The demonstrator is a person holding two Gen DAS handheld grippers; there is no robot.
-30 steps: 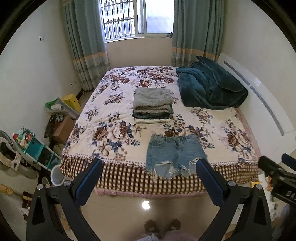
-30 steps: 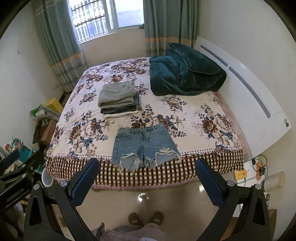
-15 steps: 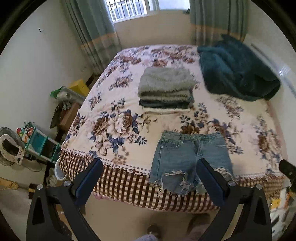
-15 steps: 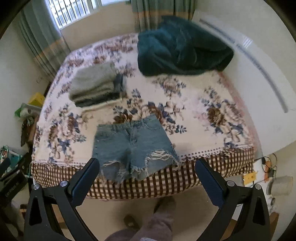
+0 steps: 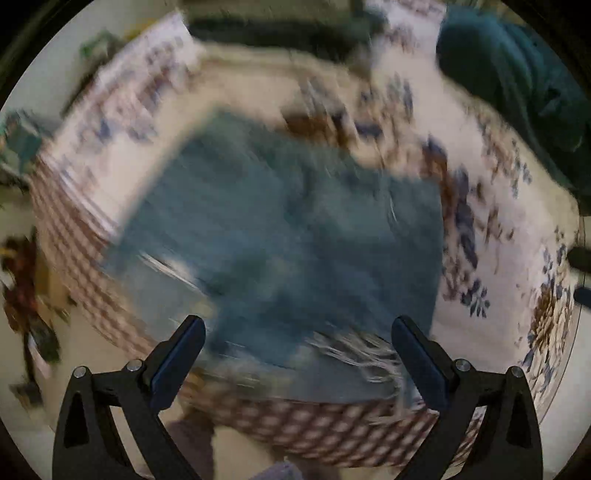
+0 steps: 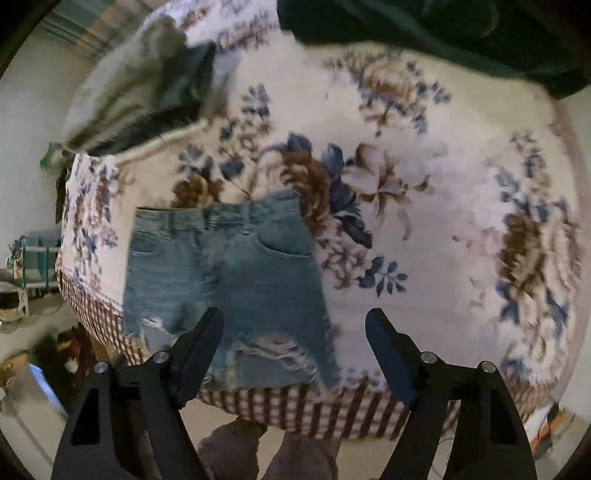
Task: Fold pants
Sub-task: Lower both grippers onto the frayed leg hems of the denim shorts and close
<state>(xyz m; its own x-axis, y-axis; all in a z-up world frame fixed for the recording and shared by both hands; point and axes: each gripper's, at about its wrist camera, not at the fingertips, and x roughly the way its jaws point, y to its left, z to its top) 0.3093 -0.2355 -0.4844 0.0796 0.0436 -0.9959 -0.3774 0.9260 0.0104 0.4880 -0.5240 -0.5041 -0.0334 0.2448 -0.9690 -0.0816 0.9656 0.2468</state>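
Light blue denim shorts [image 6: 225, 273] with frayed hems lie flat near the front edge of the floral bedspread [image 6: 424, 229], waistband away from me. In the blurred left wrist view the shorts [image 5: 280, 236] fill the middle. My left gripper [image 5: 297, 345] is open and empty, just above the frayed hem. My right gripper [image 6: 293, 341] is open and empty, above the shorts' right leg hem and the bed's front edge.
A pile of folded grey and dark clothes [image 6: 140, 85] sits behind the shorts at the left. A dark teal blanket [image 6: 436, 33] lies at the back right. The checkered bed skirt [image 6: 295, 406] hangs at the front edge. Clutter stands on the floor at the left [image 6: 33, 258].
Both grippers have moved forward and down, close over the shorts at the bed's front edge. The left view is now motion-blurred. Both grippers stay open.
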